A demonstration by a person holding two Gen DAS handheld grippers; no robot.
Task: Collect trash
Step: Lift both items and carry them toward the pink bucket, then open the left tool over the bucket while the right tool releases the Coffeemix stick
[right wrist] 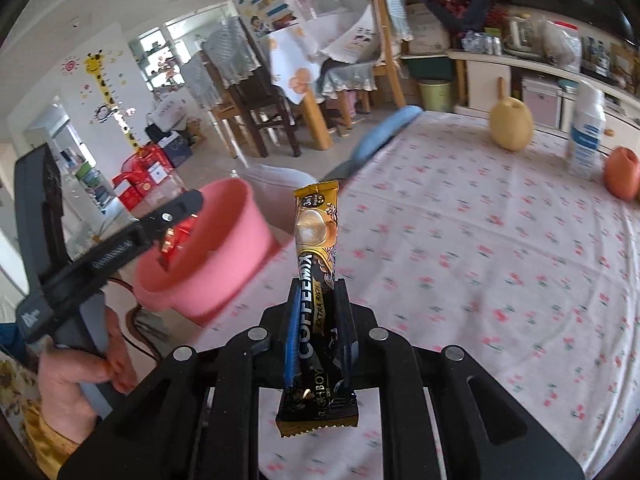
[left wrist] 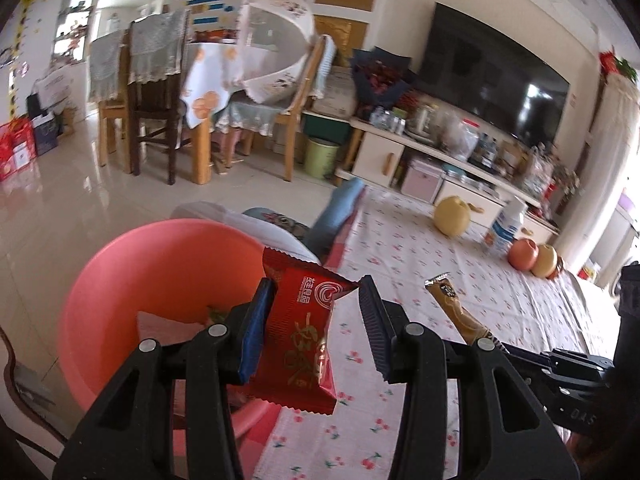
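My left gripper (left wrist: 316, 300) is open. A red snack wrapper (left wrist: 304, 336) leans against its left finger, clear of the right finger, over the rim of a pink plastic basin (left wrist: 160, 272). The basin holds a few scraps. My right gripper (right wrist: 318, 292) is shut on a gold and black coffee-mix sachet (right wrist: 316, 232), held upright above the floral tablecloth (right wrist: 460, 260). The right wrist view shows the left gripper (right wrist: 176, 220) with the red wrapper (right wrist: 180, 236) over the pink basin (right wrist: 216, 264). The sachet also shows in the left wrist view (left wrist: 456, 308).
On the table's far side stand a yellow pear (right wrist: 512, 124), a white bottle (right wrist: 586, 136) and an apple (right wrist: 622, 172). A blue cloth (right wrist: 384, 136) lies on the table's far edge. Chairs, a dining table and a TV cabinet stand beyond.
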